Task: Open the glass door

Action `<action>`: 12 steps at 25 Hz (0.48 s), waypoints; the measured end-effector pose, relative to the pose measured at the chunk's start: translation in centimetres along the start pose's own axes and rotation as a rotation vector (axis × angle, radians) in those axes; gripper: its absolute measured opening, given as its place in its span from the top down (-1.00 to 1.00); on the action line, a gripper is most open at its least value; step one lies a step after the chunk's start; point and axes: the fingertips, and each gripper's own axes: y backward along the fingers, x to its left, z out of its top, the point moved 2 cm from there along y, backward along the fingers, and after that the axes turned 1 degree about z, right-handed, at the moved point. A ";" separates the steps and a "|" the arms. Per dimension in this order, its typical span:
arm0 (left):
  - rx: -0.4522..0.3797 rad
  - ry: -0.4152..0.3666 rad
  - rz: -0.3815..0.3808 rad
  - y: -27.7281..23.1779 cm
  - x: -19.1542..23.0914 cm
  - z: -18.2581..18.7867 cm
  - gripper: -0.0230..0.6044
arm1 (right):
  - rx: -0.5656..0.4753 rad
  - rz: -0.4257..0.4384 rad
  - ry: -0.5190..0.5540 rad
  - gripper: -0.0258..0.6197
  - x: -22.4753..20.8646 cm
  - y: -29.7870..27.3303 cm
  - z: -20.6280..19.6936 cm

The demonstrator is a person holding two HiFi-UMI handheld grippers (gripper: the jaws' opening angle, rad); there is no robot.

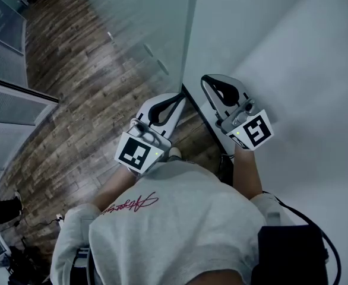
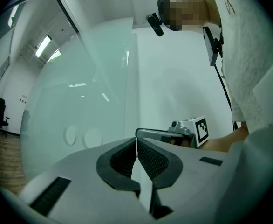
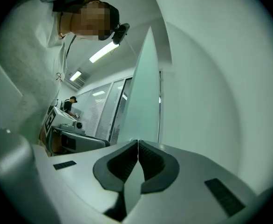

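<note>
The frosted glass door (image 1: 139, 24) stands ahead of me, its free edge (image 1: 188, 35) next to a white wall (image 1: 293, 52). Two round fittings (image 2: 83, 136) show through the glass in the left gripper view. My left gripper (image 1: 182, 96) points level at the door near its edge, shut with nothing between its tips (image 2: 136, 139). My right gripper (image 1: 205, 79) is on the wall side of the edge, also shut and empty (image 3: 137, 142). In the right gripper view the door's edge (image 3: 145, 92) rises just ahead of the jaws. Whether either gripper touches the glass, I cannot tell.
Wood-plank floor (image 1: 73, 100) runs to the left beyond the glass. A dark floor strip (image 1: 206, 123) lies under the door line. Glass partitions (image 1: 8, 108) stand at far left. A person works at a bench (image 3: 71, 107) far behind in the right gripper view.
</note>
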 end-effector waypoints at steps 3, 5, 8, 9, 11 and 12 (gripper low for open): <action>-0.007 0.002 -0.005 0.0 -0.3 0.2 0.87 | 0.004 -0.077 0.026 0.86 1.6 1.1 1.0; -0.025 0.000 -0.005 0.0 -0.5 0.6 0.87 | 0.007 -0.117 0.022 0.86 2.5 1.7 1.4; -0.031 0.003 -0.006 0.1 -0.6 0.5 0.87 | 0.028 -0.170 -0.010 0.86 3.4 2.3 1.2; -0.039 0.004 -0.007 0.1 -0.6 0.7 0.87 | 0.040 -0.187 -0.021 0.86 3.6 2.4 1.0; -0.070 0.009 -0.011 0.0 -0.6 1.4 0.87 | 0.056 -0.210 -0.044 0.86 3.9 2.5 0.6; -0.077 0.010 -0.012 0.0 -0.6 1.4 0.87 | 0.061 -0.218 -0.055 0.86 4.0 2.5 0.4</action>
